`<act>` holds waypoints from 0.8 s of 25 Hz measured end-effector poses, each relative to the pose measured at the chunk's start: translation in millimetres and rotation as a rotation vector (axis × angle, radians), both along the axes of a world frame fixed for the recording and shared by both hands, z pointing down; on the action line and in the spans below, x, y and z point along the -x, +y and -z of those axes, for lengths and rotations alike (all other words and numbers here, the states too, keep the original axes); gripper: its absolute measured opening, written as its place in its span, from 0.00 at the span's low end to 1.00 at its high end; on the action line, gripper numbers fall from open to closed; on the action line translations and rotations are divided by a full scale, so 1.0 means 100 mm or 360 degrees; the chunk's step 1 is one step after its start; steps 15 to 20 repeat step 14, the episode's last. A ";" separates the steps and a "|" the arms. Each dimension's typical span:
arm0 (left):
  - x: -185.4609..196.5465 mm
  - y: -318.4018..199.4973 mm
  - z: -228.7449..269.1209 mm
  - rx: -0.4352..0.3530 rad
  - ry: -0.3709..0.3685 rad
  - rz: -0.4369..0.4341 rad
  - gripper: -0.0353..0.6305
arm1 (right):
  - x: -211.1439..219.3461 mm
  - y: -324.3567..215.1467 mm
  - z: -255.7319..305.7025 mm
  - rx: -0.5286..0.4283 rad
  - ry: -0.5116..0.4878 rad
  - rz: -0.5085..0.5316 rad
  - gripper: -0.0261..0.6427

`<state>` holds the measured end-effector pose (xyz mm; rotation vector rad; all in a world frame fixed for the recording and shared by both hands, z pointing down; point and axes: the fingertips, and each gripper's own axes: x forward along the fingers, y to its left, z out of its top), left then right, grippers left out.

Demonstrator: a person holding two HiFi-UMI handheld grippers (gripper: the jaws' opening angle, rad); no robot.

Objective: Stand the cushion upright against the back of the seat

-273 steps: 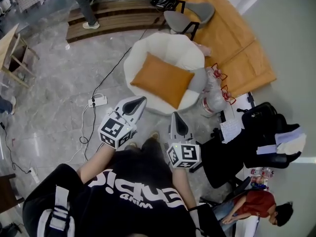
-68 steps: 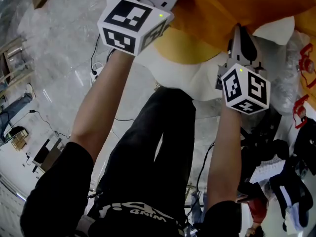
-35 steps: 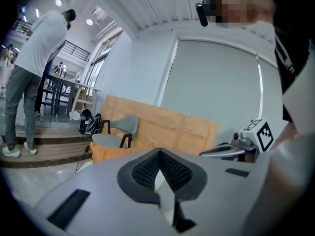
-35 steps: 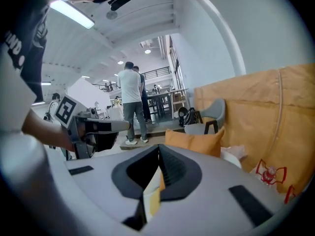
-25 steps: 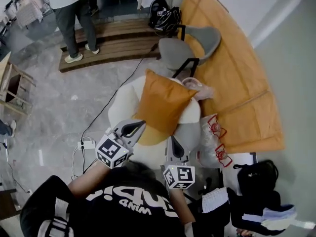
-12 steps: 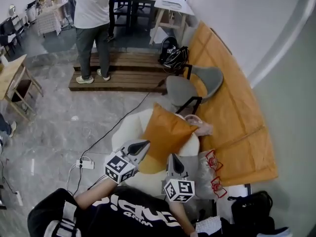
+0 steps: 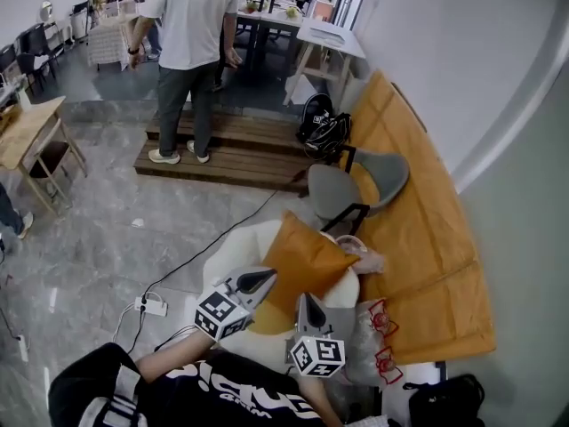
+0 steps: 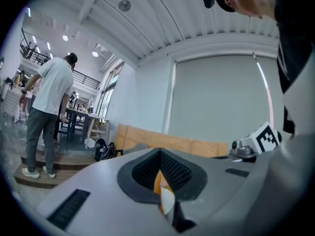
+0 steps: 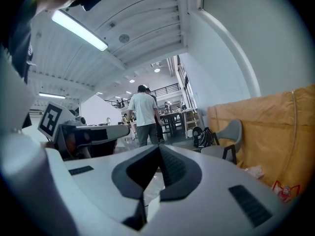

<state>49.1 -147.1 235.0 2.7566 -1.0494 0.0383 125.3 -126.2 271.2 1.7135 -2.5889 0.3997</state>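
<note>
Cushion (image 7: 307, 261) hides much of the seat (image 7: 229, 254)

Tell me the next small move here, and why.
Probably just withdraw and stop: the orange cushion already stands upright at the far side of the white seat, and the left gripper and right gripper have their jaws shut, holding nothing.

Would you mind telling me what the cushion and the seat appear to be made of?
Cushion: likely matte orange fabric; it looks soft and puffed, no shine. Seat: cream upholstery, probably fabric over padding, judging by its rounded, dull surface.
</note>
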 end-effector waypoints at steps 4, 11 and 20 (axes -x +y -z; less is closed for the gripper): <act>0.03 -0.02 -0.04 -0.0035 0.0003 0.0027 0.06 | 0.01 0.02 -0.04 0.0014 -0.0001 0.0011 0.07; 0.11 0.05 -0.03 -0.0059 0.0013 0.0041 0.06 | 0.10 0.10 -0.03 0.0009 -0.0003 0.0023 0.07; 0.13 0.09 -0.01 -0.0045 0.0012 0.0035 0.06 | 0.14 0.12 -0.03 0.0003 -0.0005 0.0029 0.07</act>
